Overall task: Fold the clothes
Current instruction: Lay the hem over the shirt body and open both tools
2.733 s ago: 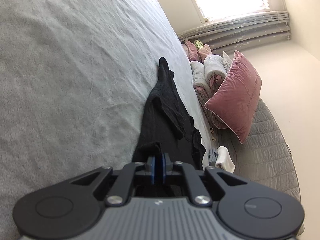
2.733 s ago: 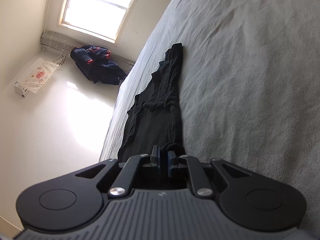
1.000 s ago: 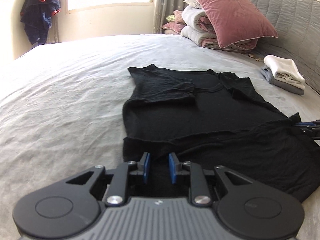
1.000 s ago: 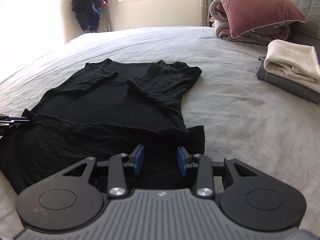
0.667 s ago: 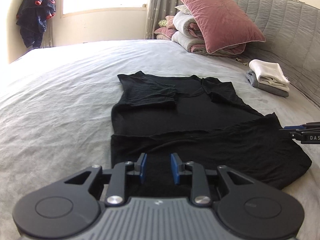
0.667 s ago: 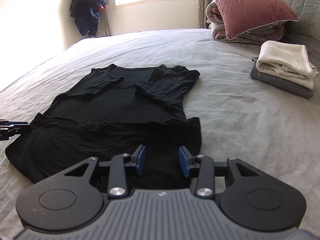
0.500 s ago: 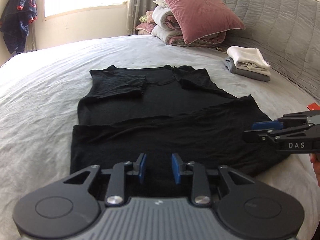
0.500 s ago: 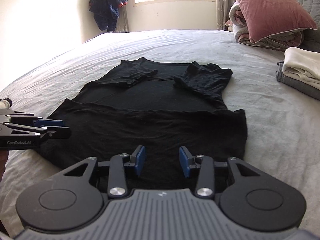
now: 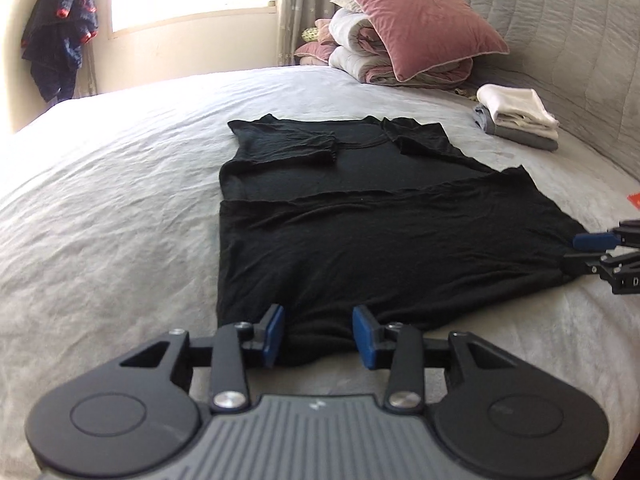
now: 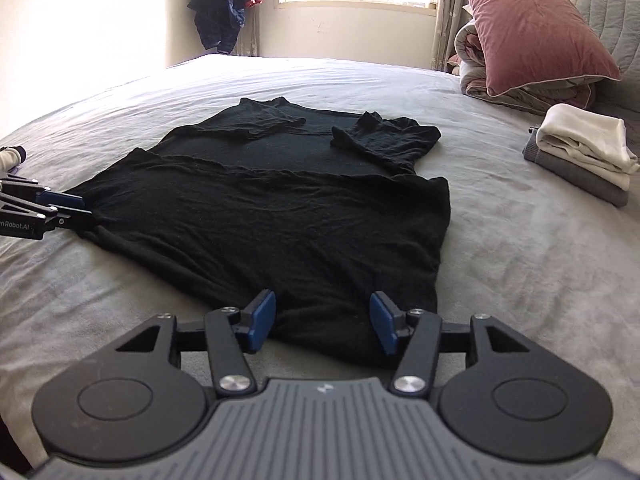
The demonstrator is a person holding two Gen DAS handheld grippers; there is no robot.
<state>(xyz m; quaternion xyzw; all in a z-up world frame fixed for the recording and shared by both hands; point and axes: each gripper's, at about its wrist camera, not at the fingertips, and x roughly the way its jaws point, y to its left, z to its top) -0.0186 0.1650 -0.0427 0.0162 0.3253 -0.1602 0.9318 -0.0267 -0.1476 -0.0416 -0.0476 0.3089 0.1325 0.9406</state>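
Shirt [image 9: 360,240] is lying folded on the bed [image 9: 100,200]; left hand-held gripper [image 9: 318,336] and right hand-held gripper [image 10: 322,322] are opening, released, straddling its near edge.

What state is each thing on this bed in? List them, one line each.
Black T-shirt: flat on the bed, sleeves folded in, lower part folded up over the body.
Left gripper: jaws opening, near edge of the shirt between them.
Right gripper: jaws opening, shirt edge between them.
Folded clothes: stacked, cream on grey.
Pink pillow: leaning on rolled bedding.
Dark jacket: hanging by the window.
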